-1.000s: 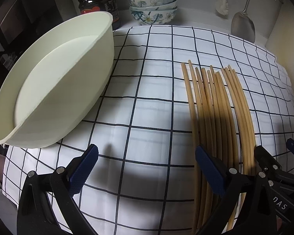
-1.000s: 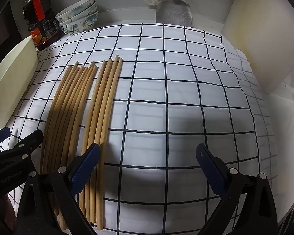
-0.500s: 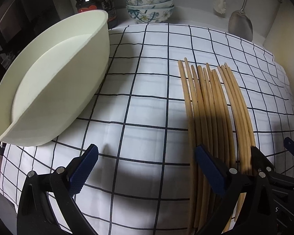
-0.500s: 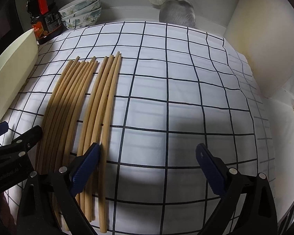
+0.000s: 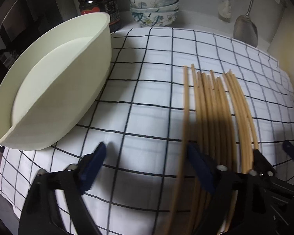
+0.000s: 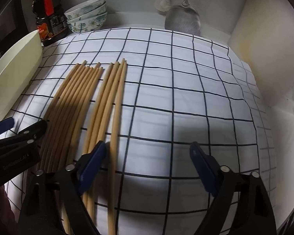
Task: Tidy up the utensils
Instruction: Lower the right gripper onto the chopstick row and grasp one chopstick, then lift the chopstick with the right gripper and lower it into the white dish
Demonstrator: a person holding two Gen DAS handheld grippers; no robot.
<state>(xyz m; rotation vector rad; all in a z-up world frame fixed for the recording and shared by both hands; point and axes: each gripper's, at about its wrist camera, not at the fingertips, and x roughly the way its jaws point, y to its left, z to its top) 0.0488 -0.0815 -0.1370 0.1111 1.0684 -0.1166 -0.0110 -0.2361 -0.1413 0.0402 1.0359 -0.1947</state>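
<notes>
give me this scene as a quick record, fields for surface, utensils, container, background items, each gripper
surface: checked cloth, white with dark grid lines
utensils: wooden chopsticks lying side by side on the cloth in two loose bunches
container: cream bowl on the cloth's left edge
background items: stacked floral bowls, dark sauce bottle, metal spatula, brush
left gripper: open, right finger at the chopsticks' leftmost stick
right gripper: open, left finger over the right bunch

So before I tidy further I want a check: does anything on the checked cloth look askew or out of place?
Mostly tidy. The long bamboo chopsticks lie in two parallel bundles, but one stick at each outer edge has strayed: the rightmost in the right view and the leftmost in the left view. Both grippers are open. Nothing spilled or damaged.
</notes>
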